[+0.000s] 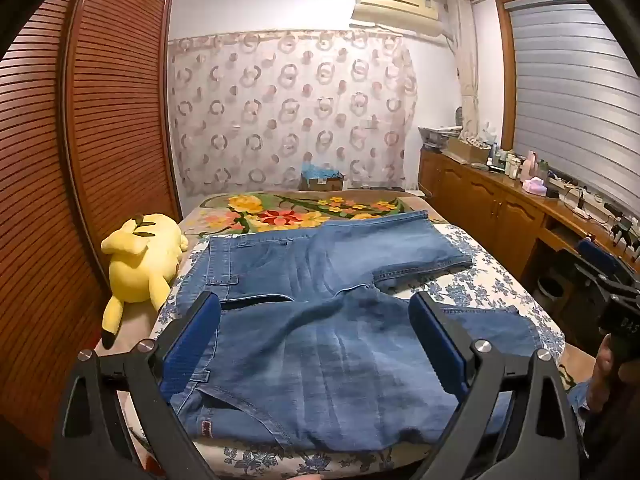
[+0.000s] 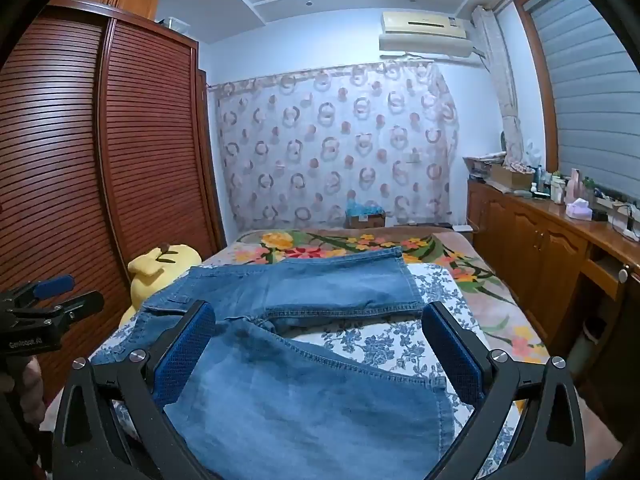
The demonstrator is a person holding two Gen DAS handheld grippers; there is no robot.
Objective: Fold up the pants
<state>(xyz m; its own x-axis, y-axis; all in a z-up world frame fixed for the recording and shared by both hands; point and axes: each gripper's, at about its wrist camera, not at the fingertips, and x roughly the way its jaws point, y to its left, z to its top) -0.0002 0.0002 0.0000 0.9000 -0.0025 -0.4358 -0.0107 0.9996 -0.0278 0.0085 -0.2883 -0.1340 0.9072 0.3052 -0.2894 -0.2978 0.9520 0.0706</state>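
Blue denim pants (image 1: 320,320) lie spread on the bed (image 1: 500,288), waist to the left, the two legs splayed toward the right. My left gripper (image 1: 316,320) is open and empty, its blue pads (image 1: 188,340) wide apart above the waist end of the near leg. My right gripper (image 2: 320,328) is open and empty above the near leg's hem end (image 2: 312,400). The far leg (image 2: 320,284) lies flat beyond it. Each gripper shows at the edge of the other's view: the right one (image 1: 608,280), the left one (image 2: 44,300).
A yellow plush toy (image 1: 140,260) lies at the bed's left edge beside a slatted wooden wardrobe (image 1: 100,140). A floral blanket (image 1: 300,208) covers the far end of the bed. A wooden cabinet (image 1: 500,200) with bottles and clutter runs along the right wall.
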